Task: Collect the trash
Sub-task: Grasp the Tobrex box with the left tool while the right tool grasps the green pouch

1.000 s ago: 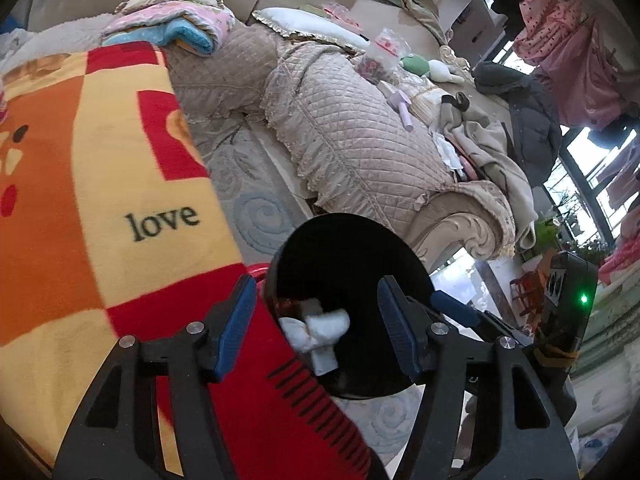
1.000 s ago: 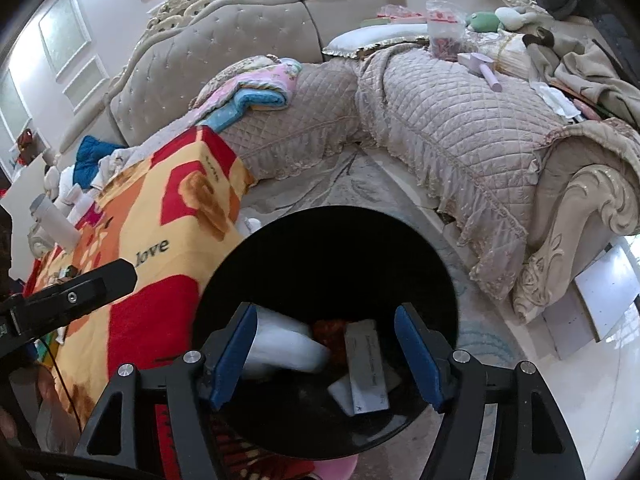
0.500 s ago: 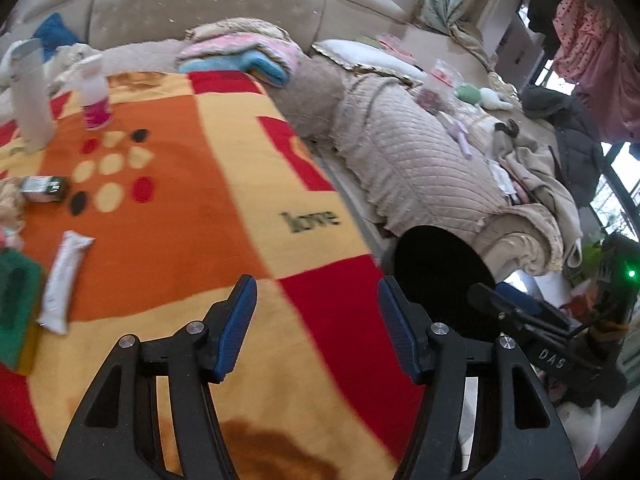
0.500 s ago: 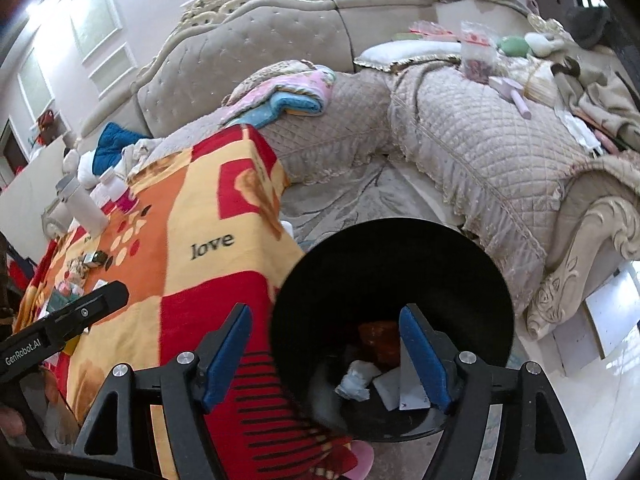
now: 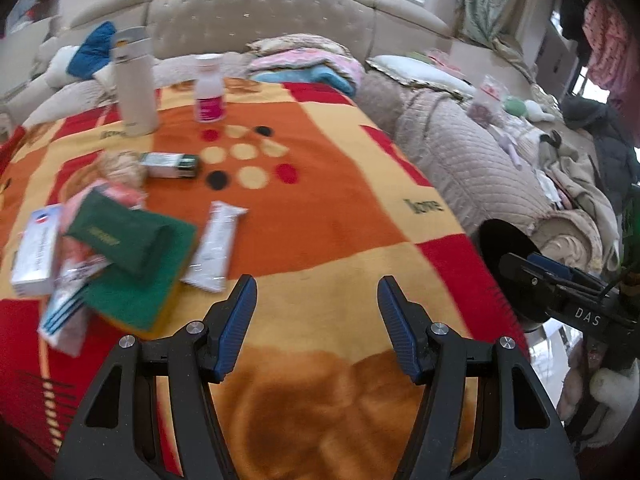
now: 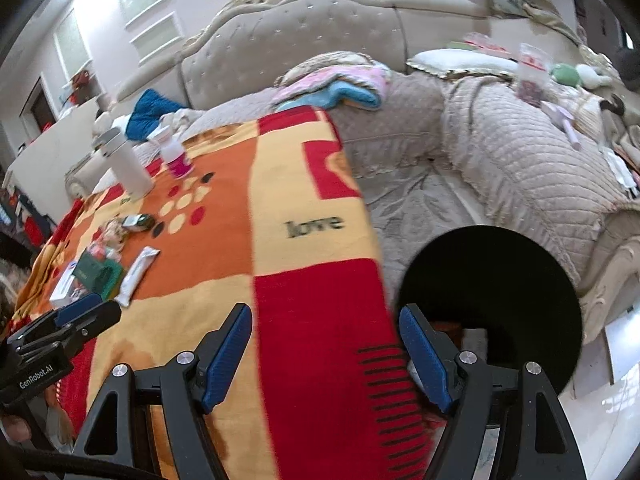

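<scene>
My left gripper (image 5: 314, 294) is open and empty above the orange, yellow and red blanket (image 5: 340, 216) on the table. Ahead and to its left lies a white wrapper (image 5: 216, 246), beside a green pouch (image 5: 116, 236) on a green sponge (image 5: 132, 300), a white box (image 5: 34, 252) and crumpled packets. A small box (image 5: 170, 165) lies farther back. My right gripper (image 6: 326, 320) is open and empty over the blanket's right edge, with the black bin (image 6: 492, 300) just right of it. In the left wrist view the black bin (image 5: 506, 248) stands off the table's right side.
A tall white flask (image 5: 134, 88) and a white bottle with a pink label (image 5: 209, 90) stand at the table's far side. A beige sofa (image 5: 472, 152) with folded blankets, clothes and toys wraps around behind and to the right. The floor between table and sofa is narrow.
Both grippers have swung left, away from above the bin and over the table. The bin's contents have dropped out of sight and the pile of packets has come into the left view.
</scene>
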Motion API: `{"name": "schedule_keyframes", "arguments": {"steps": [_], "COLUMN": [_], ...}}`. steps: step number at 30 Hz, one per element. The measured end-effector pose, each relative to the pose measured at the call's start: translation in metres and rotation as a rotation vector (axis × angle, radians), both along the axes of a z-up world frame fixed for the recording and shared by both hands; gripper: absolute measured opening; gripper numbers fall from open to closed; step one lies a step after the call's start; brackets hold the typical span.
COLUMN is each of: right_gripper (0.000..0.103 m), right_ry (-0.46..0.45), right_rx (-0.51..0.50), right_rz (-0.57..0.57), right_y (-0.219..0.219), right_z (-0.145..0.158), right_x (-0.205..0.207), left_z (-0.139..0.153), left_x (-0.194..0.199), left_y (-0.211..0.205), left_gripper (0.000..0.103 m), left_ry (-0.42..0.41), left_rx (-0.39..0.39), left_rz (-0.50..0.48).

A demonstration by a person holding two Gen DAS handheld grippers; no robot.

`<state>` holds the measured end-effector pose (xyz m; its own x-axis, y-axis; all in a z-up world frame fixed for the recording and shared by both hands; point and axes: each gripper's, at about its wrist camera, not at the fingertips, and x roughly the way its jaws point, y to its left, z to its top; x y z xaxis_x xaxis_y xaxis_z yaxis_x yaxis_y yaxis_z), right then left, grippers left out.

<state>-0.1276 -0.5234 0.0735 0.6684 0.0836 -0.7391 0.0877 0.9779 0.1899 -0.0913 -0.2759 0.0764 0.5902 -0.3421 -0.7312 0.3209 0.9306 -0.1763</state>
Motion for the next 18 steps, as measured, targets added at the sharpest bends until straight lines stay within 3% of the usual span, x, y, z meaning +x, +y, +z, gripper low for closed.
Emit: {"name": "schedule_keyframes", "arguments": {"steps": [18], "right_gripper": [0.075], "right_ry": [0.061], "right_rx": [-0.005], "right_rz": [0.199], "right_y": [0.100], "right_z": [-0.013], "right_x": [0.023], "left_z": [-0.010], "left_x": [-0.021], "left_y": [0.137], "left_gripper": [0.062], "left_ry": [0.044], "left_rx": [0.021], "left_rz": [0.210]}}
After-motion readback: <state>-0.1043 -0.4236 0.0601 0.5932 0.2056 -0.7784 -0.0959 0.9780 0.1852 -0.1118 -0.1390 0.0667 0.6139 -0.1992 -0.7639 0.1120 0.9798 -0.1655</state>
